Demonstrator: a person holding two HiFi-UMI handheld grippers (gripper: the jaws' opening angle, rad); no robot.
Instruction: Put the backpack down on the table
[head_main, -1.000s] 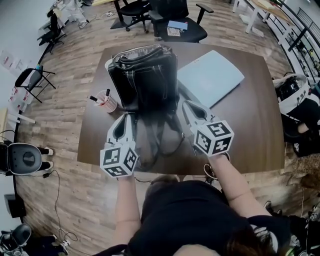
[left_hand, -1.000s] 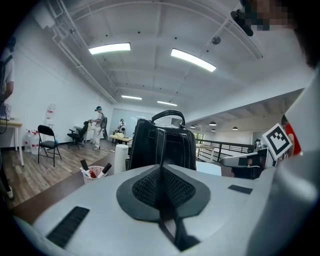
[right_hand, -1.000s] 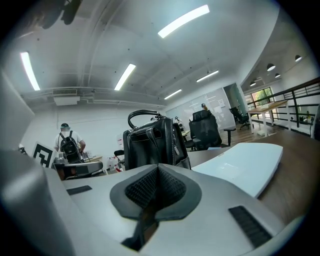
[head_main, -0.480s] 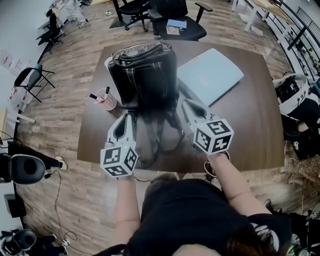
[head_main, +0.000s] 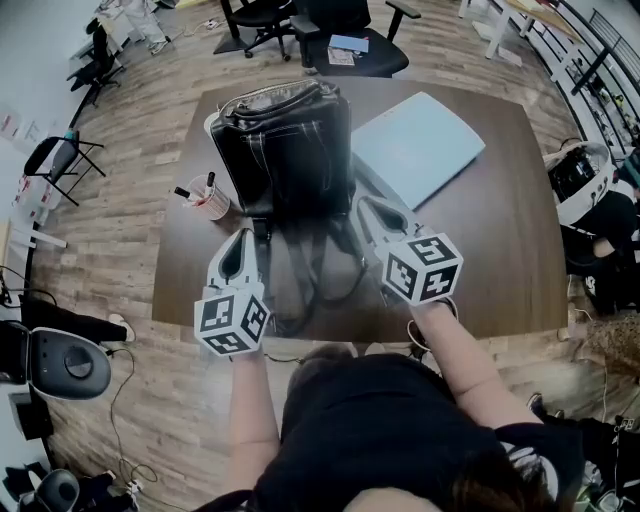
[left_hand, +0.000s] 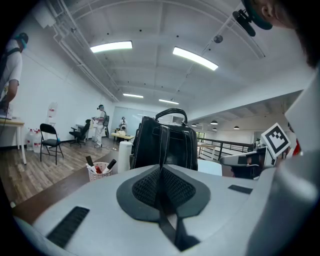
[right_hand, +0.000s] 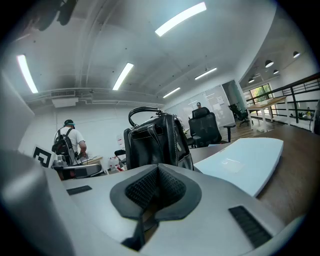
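Backpack stands upright on the bench, straight ahead on the far side. Your left hand-held gripper and right hand-held gripper, equally near it, each pinch a strap tight.

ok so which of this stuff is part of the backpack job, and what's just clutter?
In the job: backpack, its straps, table, left gripper, right gripper, both shut on the straps.
Lying about: pen cup, light blue board, office chair.
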